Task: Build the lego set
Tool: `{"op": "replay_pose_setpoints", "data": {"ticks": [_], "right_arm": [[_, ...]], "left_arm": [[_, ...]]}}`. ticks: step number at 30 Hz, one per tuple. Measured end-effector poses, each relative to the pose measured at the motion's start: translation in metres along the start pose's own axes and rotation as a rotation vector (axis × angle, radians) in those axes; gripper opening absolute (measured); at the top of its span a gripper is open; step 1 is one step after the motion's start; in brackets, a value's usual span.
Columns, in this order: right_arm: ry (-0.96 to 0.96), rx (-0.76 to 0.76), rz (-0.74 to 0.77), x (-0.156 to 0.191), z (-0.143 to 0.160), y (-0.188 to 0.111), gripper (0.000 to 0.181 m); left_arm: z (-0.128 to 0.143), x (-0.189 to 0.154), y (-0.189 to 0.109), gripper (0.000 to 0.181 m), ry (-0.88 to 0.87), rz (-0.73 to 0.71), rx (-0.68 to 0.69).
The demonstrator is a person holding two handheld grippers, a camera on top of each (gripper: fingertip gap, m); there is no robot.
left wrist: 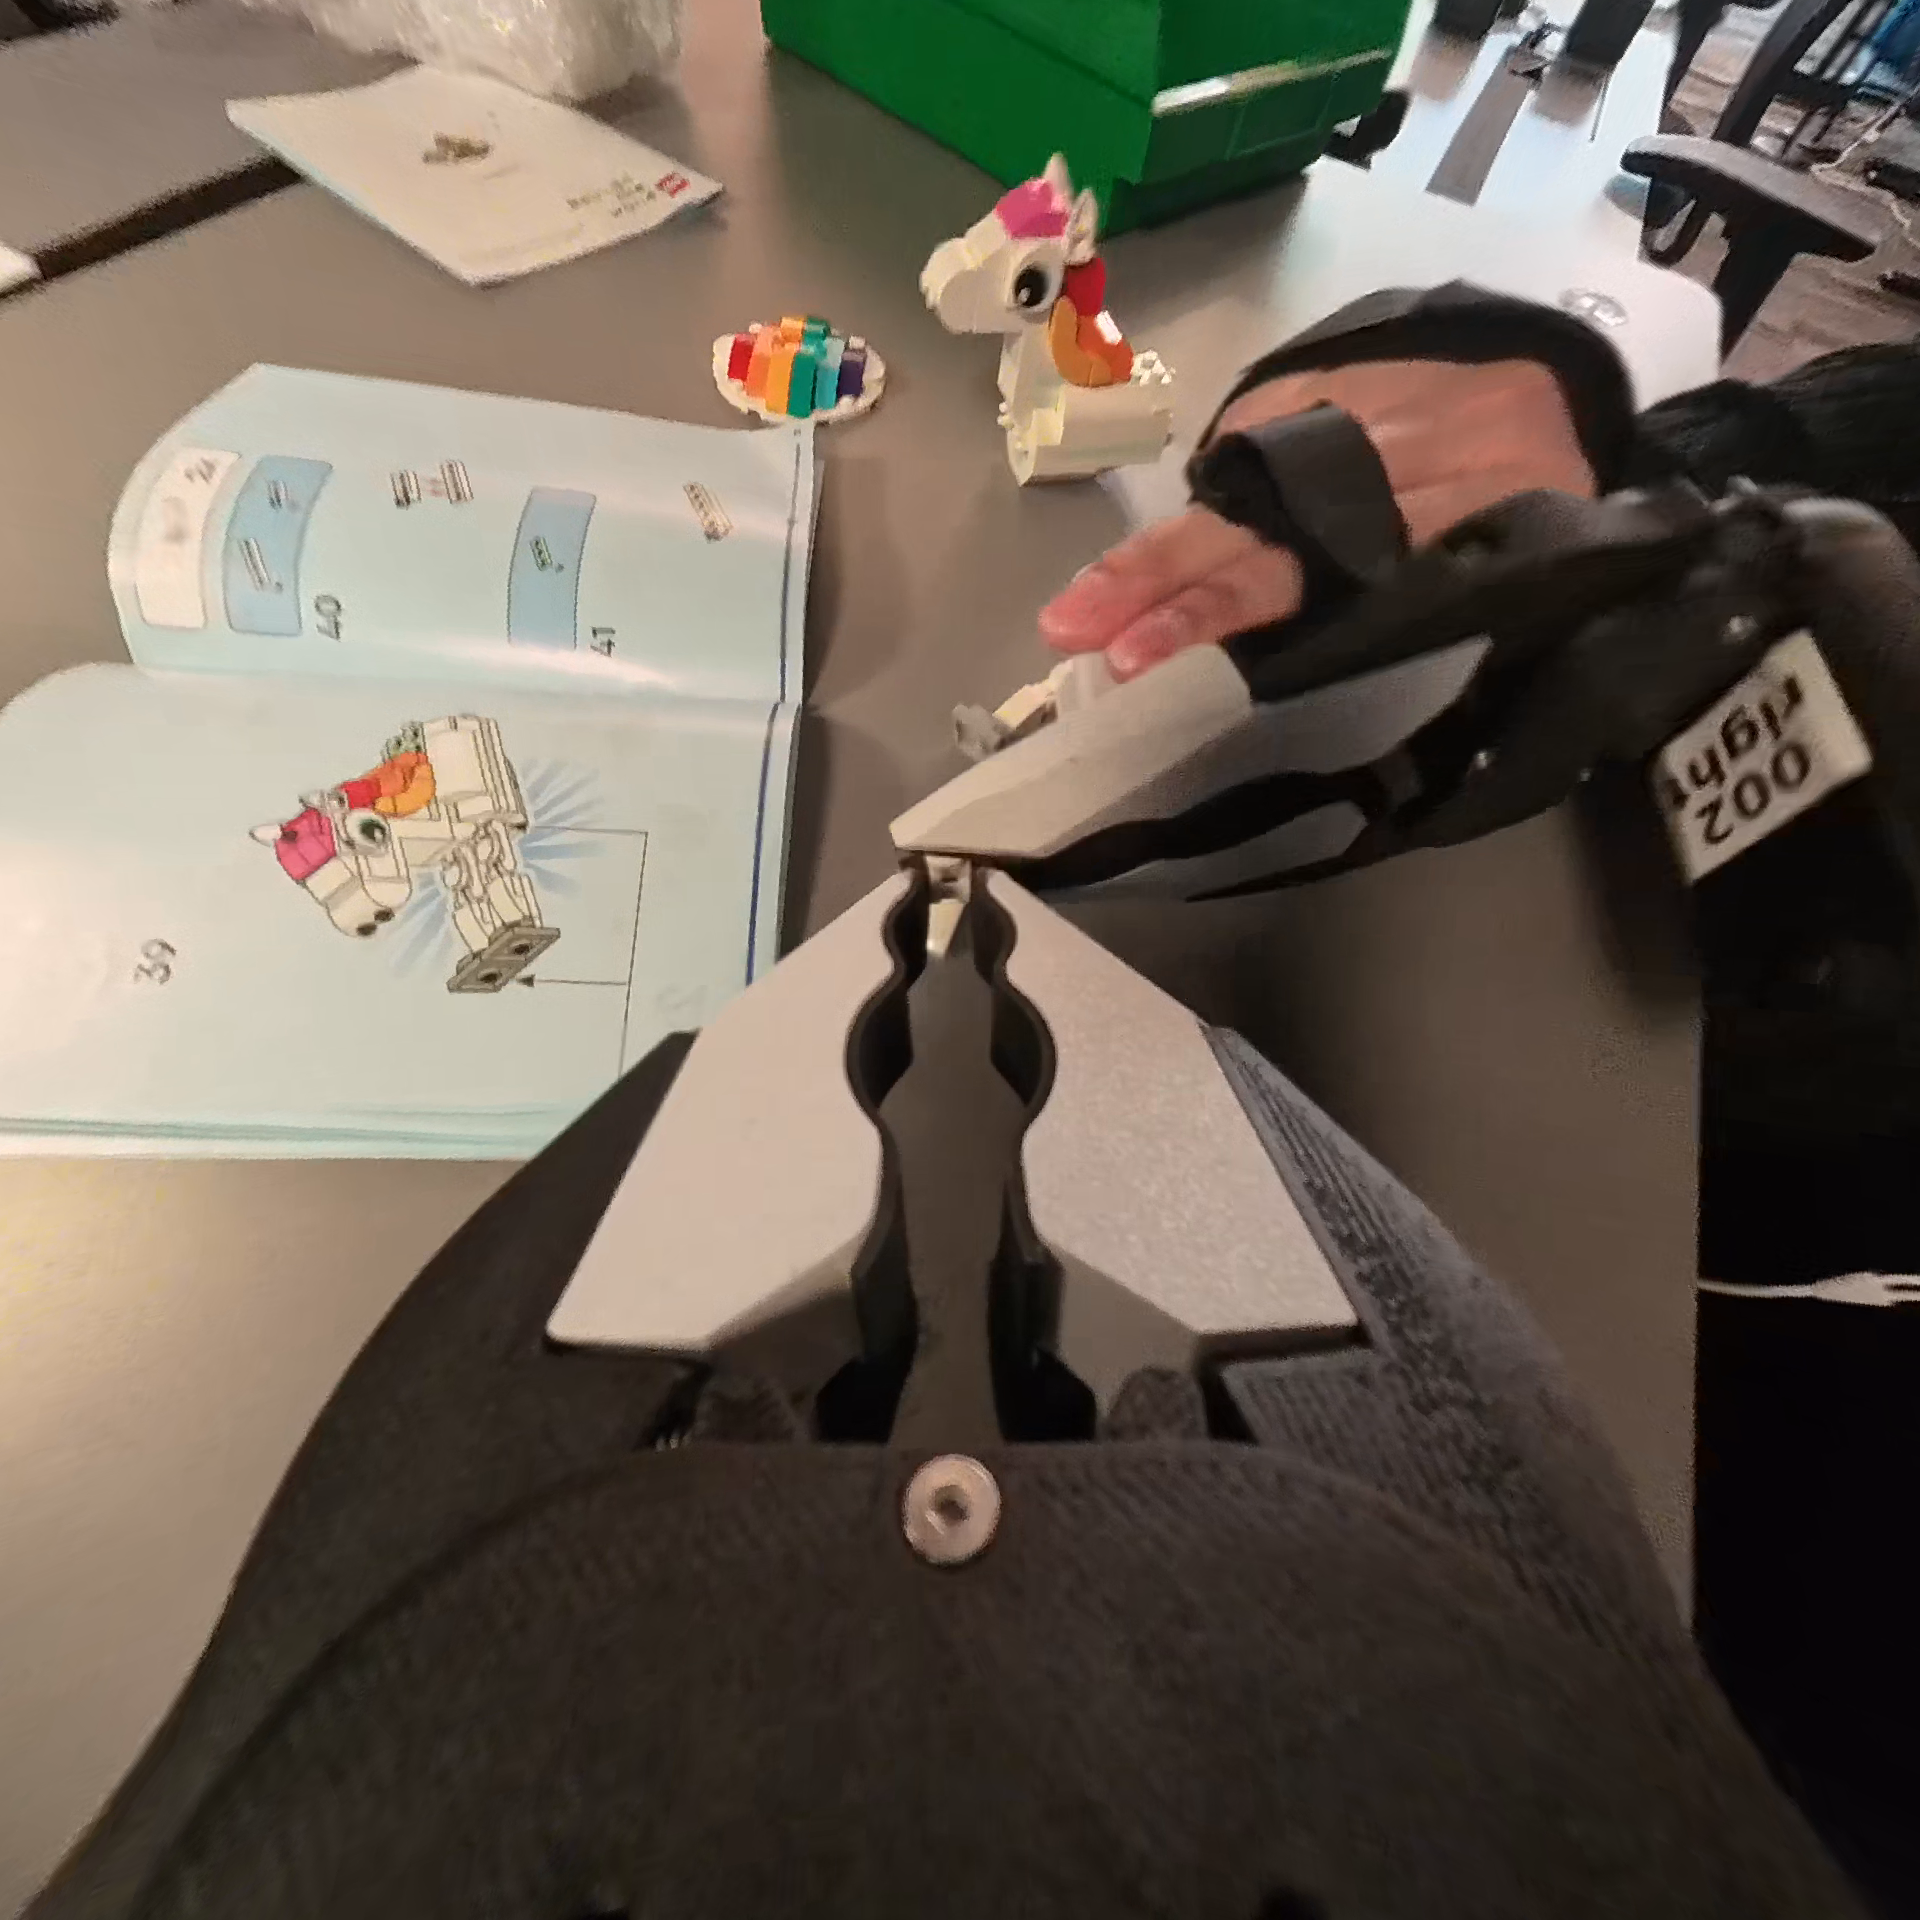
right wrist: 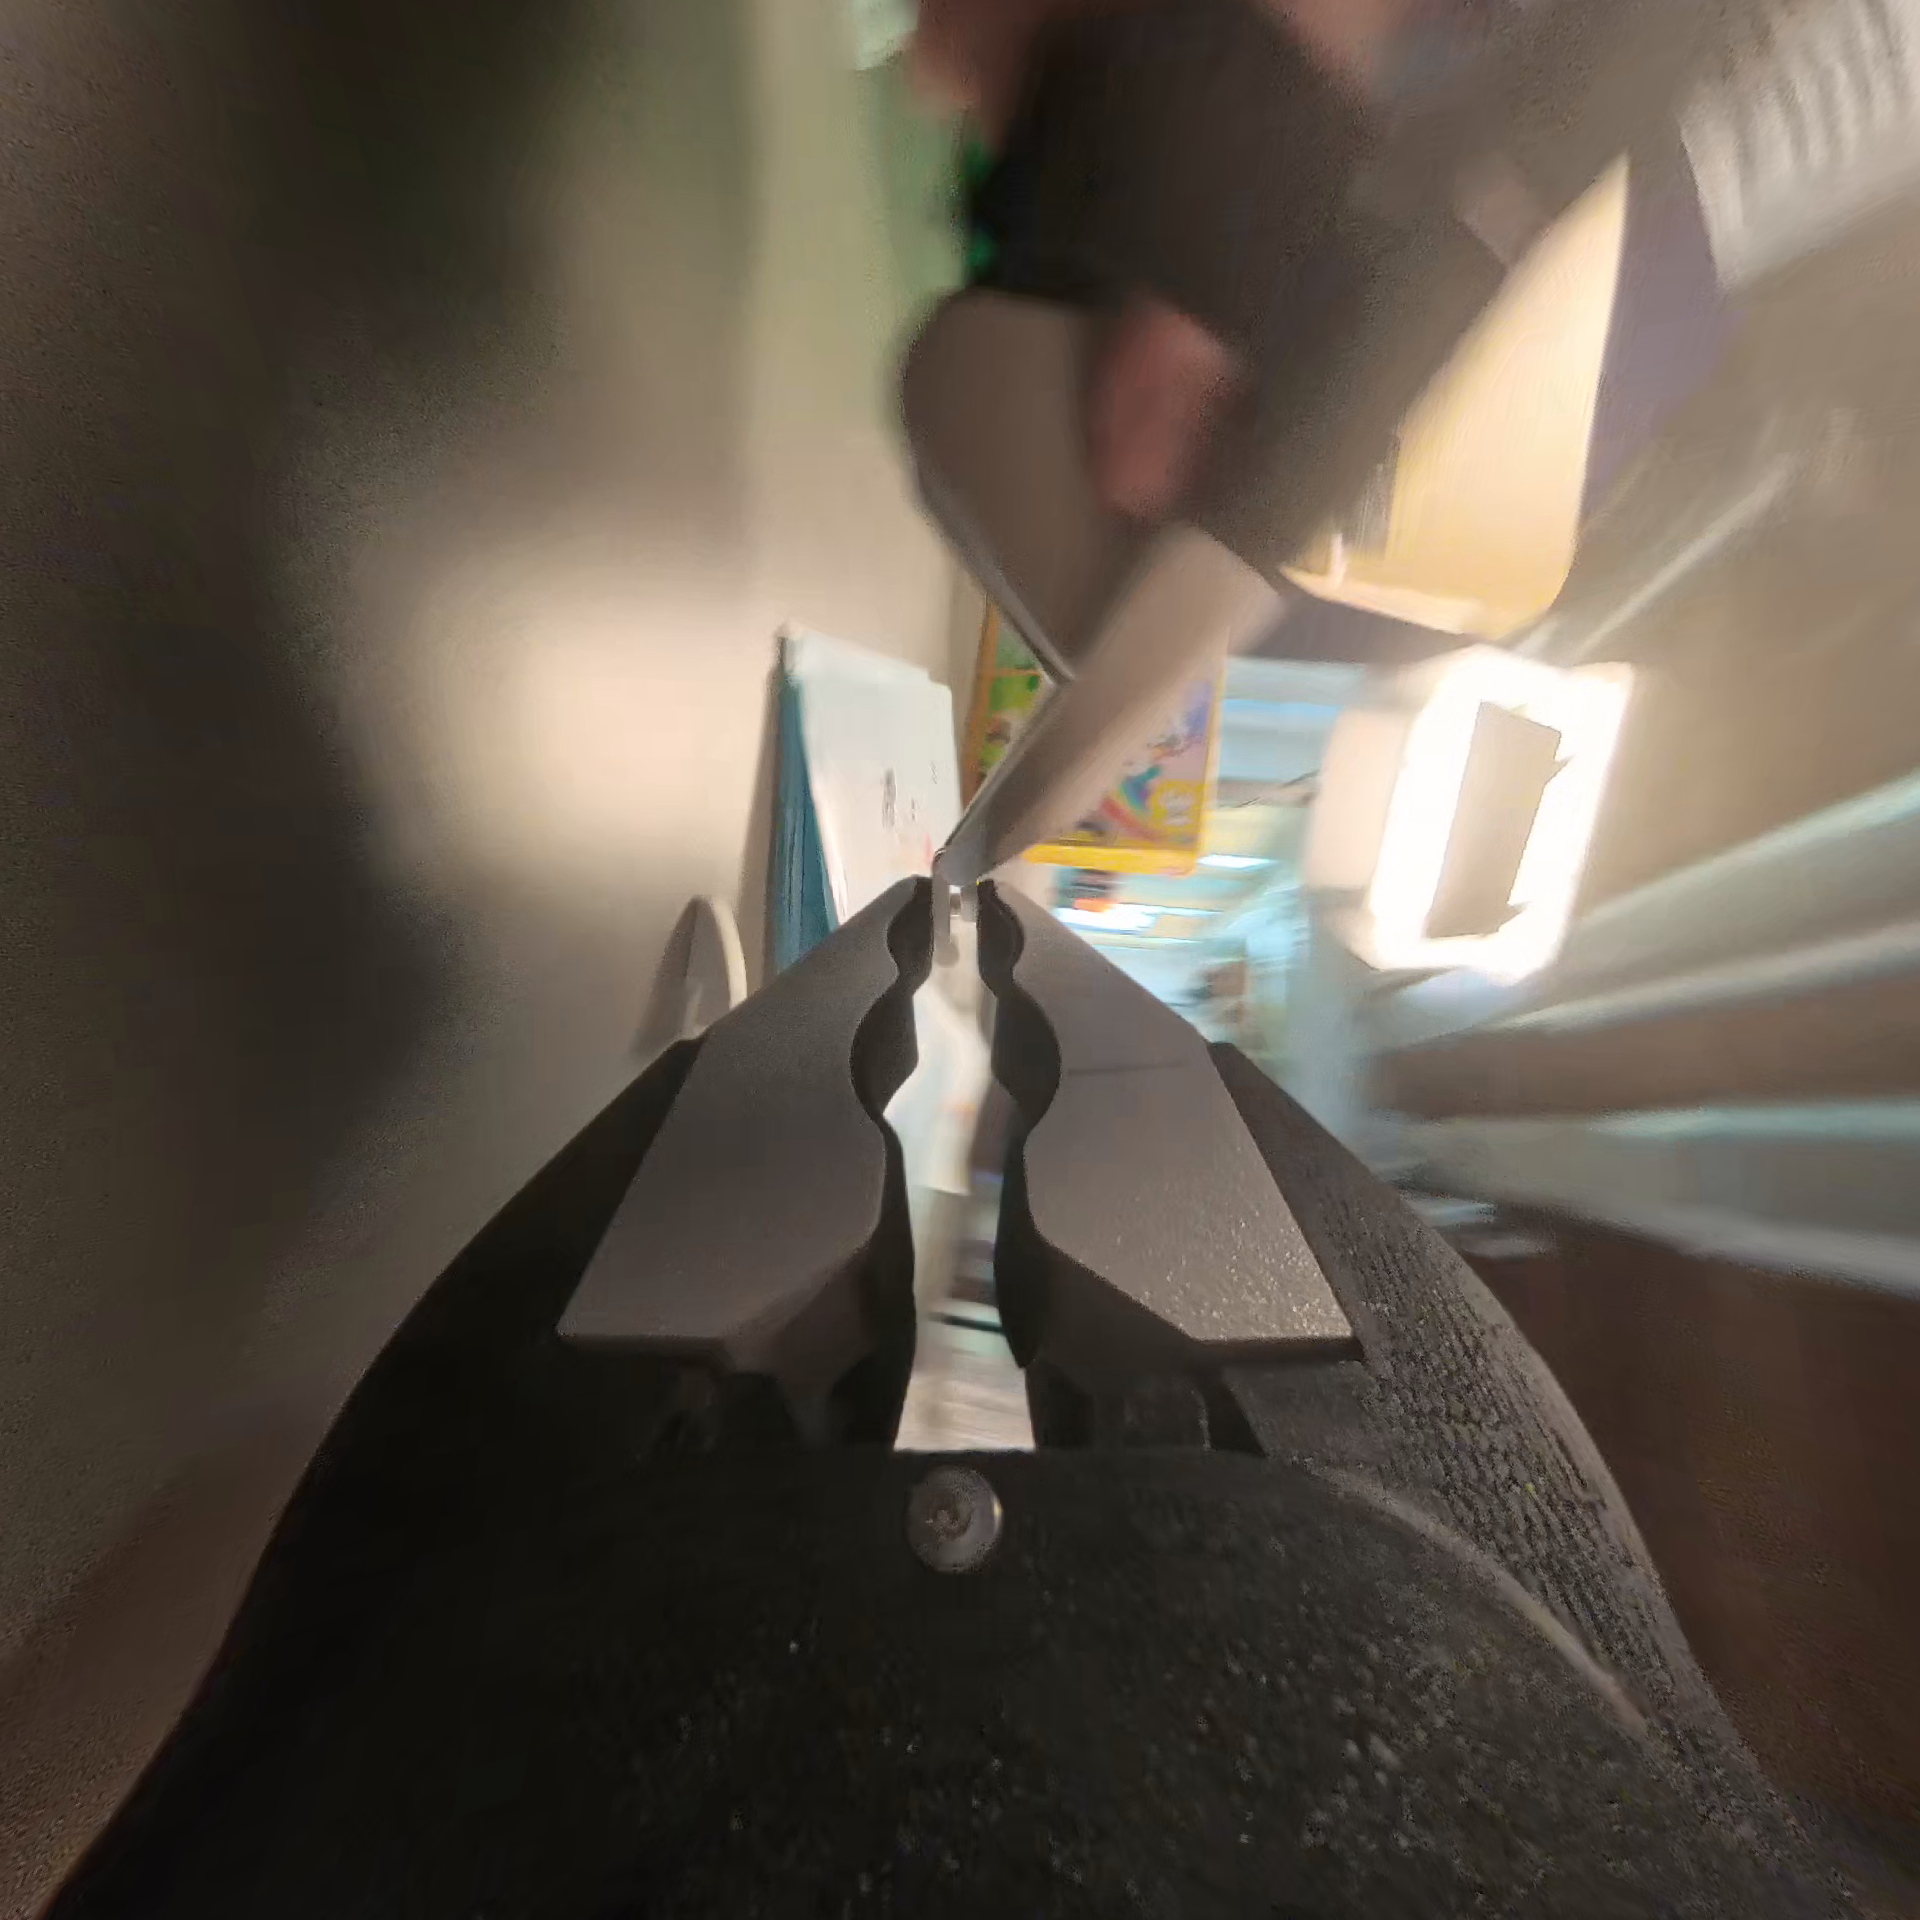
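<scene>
My left gripper (left wrist: pixel 940 883) is shut on a small pale grey lego piece (left wrist: pixel 945 920) held at its tips above the table. My right gripper (left wrist: pixel 920 836) comes in from the right, tip to tip with it. A white lego part (left wrist: pixel 1003 717) shows on the right gripper's far side, under a thumb. In the blurred right wrist view, the right gripper (right wrist: pixel 956 894) pinches a small white piece (right wrist: pixel 951 920), and the left gripper's tip (right wrist: pixel 966 852) touches it from above. A part-built white unicorn (left wrist: pixel 1049 343) and a rainbow on a round white plate (left wrist: pixel 800 364) stand behind.
An open instruction booklet (left wrist: pixel 416 831) lies to the left on the grey table (left wrist: pixel 260 1351). A second booklet (left wrist: pixel 468 166) and a green box (left wrist: pixel 1039 83) are at the back. Chairs (left wrist: pixel 1745 187) stand beyond the table's far right edge. A colourful box (right wrist: pixel 1122 790) shows blurred. My left and right fingertips are right by each other. The part-built white unicorn (left wrist: pixel 1049 343) is about 20 cm from both grippers' fingertips.
</scene>
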State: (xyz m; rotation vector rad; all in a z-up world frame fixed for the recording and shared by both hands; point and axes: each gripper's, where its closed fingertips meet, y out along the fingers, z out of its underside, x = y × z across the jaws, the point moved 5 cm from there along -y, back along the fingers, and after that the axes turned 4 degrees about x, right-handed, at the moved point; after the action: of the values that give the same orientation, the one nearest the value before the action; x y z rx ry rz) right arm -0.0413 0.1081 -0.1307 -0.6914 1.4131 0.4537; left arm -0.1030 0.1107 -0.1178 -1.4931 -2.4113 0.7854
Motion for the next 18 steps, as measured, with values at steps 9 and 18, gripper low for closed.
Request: {"op": "replay_pose_setpoints", "data": {"ticks": [9,18], "right_arm": [[0.391,-0.145,-0.073,-0.011,0.006,-0.008,0.006],[0.366,-0.153,-0.009,-0.015,0.008,-0.010,0.006]], "left_arm": [[-0.006,-0.007,-0.005,0.009,0.044,0.035,-0.098],[-0.008,-0.005,-0.006,0.012,-0.016,0.070,-0.145]]}}
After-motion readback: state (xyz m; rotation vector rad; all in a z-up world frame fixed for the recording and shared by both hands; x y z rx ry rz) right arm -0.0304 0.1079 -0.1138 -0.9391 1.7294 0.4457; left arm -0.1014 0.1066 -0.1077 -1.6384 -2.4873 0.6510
